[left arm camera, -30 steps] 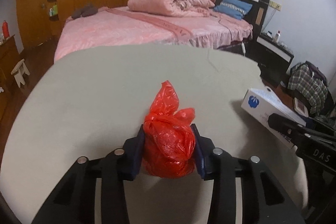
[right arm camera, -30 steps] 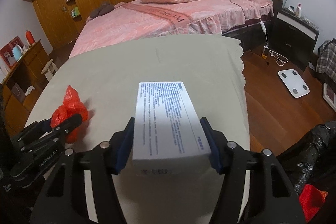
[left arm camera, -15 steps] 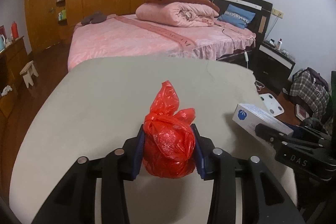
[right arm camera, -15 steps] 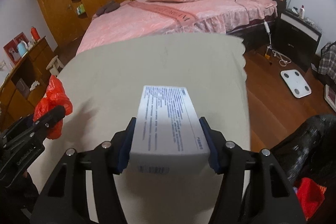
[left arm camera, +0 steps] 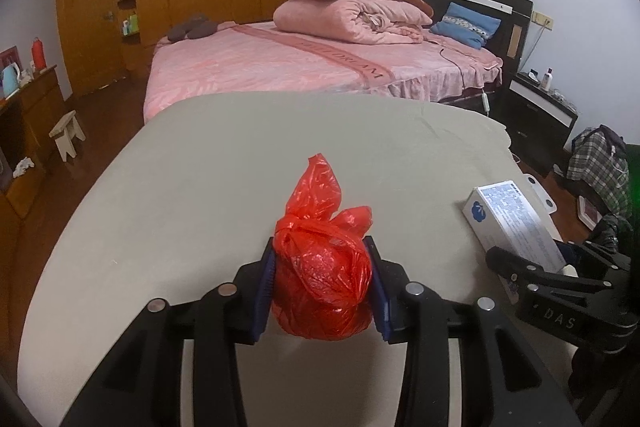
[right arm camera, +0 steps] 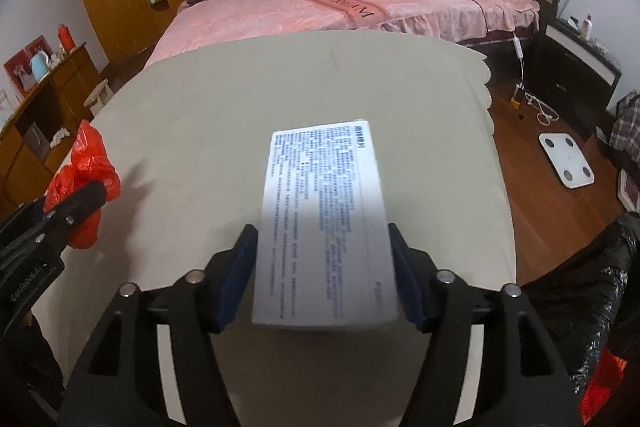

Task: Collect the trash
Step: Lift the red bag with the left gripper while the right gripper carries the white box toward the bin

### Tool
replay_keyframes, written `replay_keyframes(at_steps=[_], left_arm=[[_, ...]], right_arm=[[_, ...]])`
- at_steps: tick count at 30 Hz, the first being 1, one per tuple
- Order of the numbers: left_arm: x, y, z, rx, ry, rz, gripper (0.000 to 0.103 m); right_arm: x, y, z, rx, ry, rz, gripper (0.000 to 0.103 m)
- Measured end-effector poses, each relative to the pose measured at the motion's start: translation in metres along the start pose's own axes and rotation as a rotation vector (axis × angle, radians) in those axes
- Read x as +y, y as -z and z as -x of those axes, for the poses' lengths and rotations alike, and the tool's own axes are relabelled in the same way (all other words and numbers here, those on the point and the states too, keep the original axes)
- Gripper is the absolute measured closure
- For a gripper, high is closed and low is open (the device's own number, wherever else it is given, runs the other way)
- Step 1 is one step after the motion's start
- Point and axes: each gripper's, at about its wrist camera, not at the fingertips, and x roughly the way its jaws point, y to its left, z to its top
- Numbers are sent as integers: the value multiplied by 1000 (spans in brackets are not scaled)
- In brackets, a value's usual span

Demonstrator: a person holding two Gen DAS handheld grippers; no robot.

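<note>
A knotted red plastic bag (left arm camera: pixel 320 275) sits squeezed between the blue pads of my left gripper (left arm camera: pixel 323 283), held just above the beige tablecloth (left arm camera: pixel 192 195). The right wrist view shows the same red bag (right arm camera: pixel 86 163) at the far left. A white printed carton (right arm camera: pixel 324 211) lies between the pads of my right gripper (right arm camera: pixel 322 247); the jaws are opening while both pads still touch its sides, and its far end tips upward. From the left wrist view the carton (left arm camera: pixel 516 219) and right gripper (left arm camera: pixel 520 267) hover at the table's right edge.
A black trash bag (right arm camera: pixel 592 299) gapes on the floor to the table's right, with something red inside. A white bathroom scale (right arm camera: pixel 566 159) lies on the wooden floor. Beyond the table stands a pink bed (left arm camera: pixel 280 67), with a dark nightstand (left arm camera: pixel 544 107) to its right.
The carton's far end has tipped up between the right pads, which have spread a little. The right gripper dropped lower and swung right; the left gripper with the red bag drifted slightly.
</note>
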Motion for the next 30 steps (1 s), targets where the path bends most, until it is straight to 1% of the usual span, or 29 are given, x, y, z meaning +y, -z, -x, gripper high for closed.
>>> replay_keyframes(at_steps=[1,2,7,15,18,22,25,30], left_arm=[[0,0,1,-1,-2,3,62],[0,0,1,-3,-2,5,62],[0,-2,12,-20,-1,-2,62],[-12,-13,51,-79,-14,-23,62],[-20,-16,72,-106,-11,-33,62],[-31,-19,96,-122,-12,-33,62],[-41,-19,113,-141,-26,-39,62],[-61,-17,141,-165,-4,-56,62]], right_arm=[[2,0,-1,3,5,9,42],[2,0,-1,4,8,13,49],[2,-1,7,-4,0,17,50],[-5,-8,54,-61,-19,4,50],[-10,-9,79,-87,-24,-8,50],[-16,-7,108,-113,-26,-14,50],[-23,-2,136,-138,-27,-22,50],[-35,7,175,-172,-22,-36,50]])
